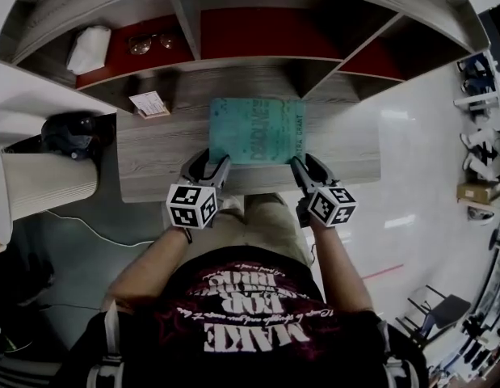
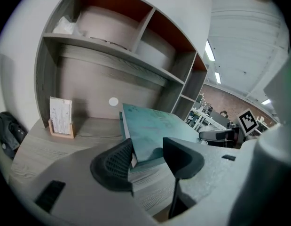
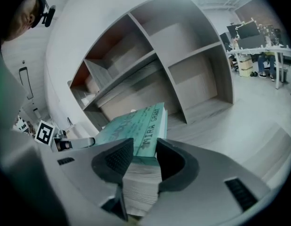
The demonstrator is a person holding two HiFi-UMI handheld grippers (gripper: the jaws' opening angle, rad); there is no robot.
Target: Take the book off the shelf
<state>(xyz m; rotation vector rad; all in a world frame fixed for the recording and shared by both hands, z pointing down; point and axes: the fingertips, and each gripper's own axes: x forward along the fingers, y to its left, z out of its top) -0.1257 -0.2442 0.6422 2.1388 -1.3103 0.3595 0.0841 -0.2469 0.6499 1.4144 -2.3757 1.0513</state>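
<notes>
The teal book [image 1: 256, 130] is off the shelf [image 1: 233, 61] and down at the wooden bench [image 1: 157, 168], cover up, in front of the middle compartment. Its spine is on the person's right, and in the right gripper view the spine reads MIRA GRANT. Both grippers have it by the end nearest the person.

The left gripper [image 1: 207, 162] has the book's near left corner between its jaws. The jaws stand fairly wide, with one pad against the page edge and the other over the cover. The right gripper [image 1: 307, 162] grips the near right corner, on the spine side. Its jaws are somewhat narrower, with one pad on the cover and the other against the spine side. Both grippers point forward and slope downward.

In the gripper views the near end of the book seems to hang a little above the wood grain, with shadow under it. Whether the far end touches the bench is hard to tell.

A small stand of cards [image 1: 149, 104] is on the bench, to the left of the book and well clear of it. In the left shelf compartment above are a pair of glasses [image 1: 150, 44] and a white bundle [image 1: 88, 48], a little apart from each other.
</notes>
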